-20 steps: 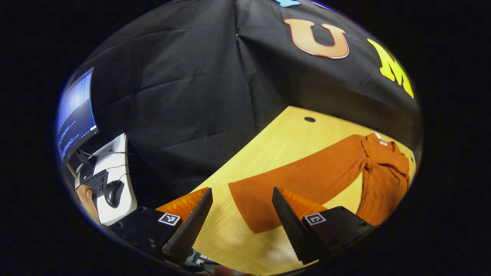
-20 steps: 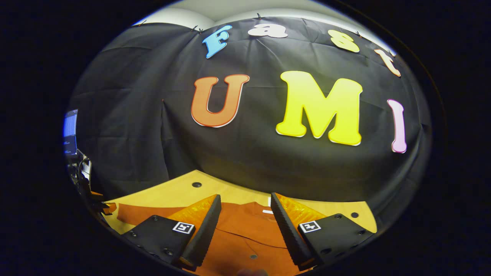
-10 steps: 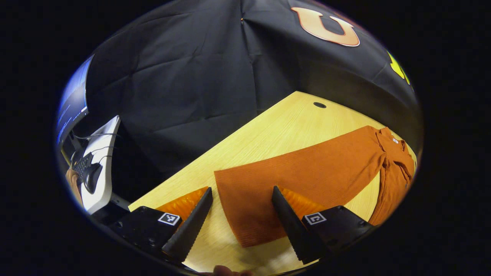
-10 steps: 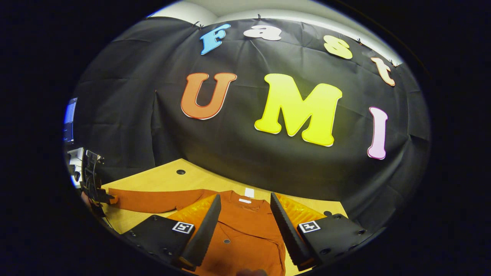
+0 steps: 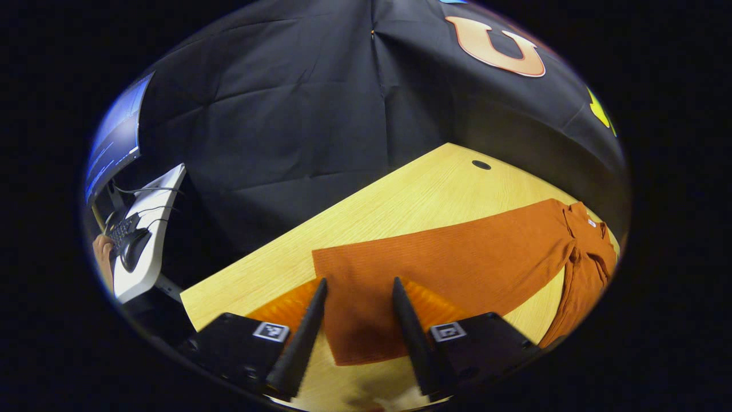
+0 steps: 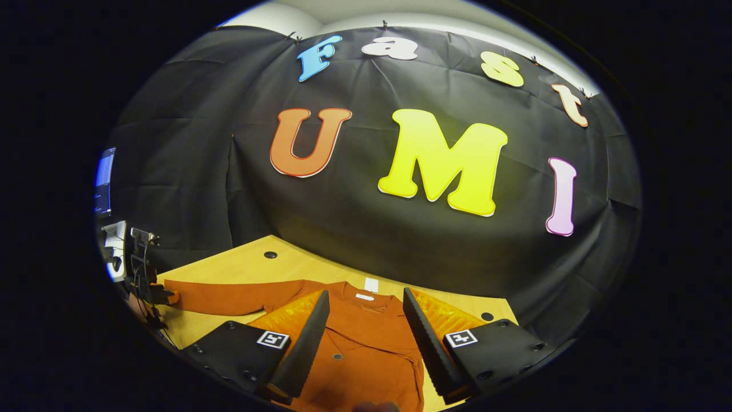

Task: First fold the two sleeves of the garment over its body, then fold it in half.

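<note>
So the garment, a rust-orange long-sleeve top, lies flat on the table, collar toward the booth wall. One sleeve is stretched straight out from the body, not over it, so going by that I'd say we're on the sleeve-folding part.

The left gripper sits right at that sleeve's cuff, fingers apart with the cuff end between them, not pinching yet as far as I can see. The right gripper hovers over the body below the collar, fingers spread, holding nothing.

Next move, my guess: close on the cuff, lift a little, carry it across onto the body without dragging the shoulder along.

Nothing blocks that path. Off past the cuff end there's a side desk with a keyboard, mouse and monitor, well apart from the garment.
</note>
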{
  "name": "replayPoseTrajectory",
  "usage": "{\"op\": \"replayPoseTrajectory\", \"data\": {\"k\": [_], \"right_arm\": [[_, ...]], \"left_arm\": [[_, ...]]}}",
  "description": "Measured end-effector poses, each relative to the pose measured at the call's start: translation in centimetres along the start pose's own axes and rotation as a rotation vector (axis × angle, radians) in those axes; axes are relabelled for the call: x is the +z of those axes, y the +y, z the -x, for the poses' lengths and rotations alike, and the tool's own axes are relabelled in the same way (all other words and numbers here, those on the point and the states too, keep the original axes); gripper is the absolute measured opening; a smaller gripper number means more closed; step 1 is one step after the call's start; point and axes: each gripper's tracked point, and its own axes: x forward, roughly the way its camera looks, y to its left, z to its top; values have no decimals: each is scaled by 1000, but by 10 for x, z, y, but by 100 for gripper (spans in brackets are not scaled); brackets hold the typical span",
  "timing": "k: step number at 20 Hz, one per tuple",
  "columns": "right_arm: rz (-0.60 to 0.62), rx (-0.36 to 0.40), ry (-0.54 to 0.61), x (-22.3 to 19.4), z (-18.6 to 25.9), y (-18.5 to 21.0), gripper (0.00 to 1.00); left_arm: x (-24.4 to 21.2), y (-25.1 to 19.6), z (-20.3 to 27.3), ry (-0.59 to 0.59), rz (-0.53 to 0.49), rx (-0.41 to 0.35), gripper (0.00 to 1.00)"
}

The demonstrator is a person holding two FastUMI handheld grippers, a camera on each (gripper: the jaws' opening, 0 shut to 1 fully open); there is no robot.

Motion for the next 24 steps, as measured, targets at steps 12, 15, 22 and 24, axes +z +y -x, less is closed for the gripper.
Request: {"op": "replayPoseTrajectory", "data": {"k": [12, 15, 22, 24], "right_arm": [[-77, -76, 34, -23, 19, -46, 83], [-94, -87, 37, -30, 25, -56, 83], [-164, -125, 33, -44, 41, -88, 83], [-192, -151, 24, -47, 47, -104, 83]], "left_arm": [[28, -13, 11, 67, 165, -109, 3], [62, -22, 17, 29, 169, -161, 3], [175, -70, 34, -91, 107, -287, 3], [215, -97, 42, -141, 61, -332, 3]]}}
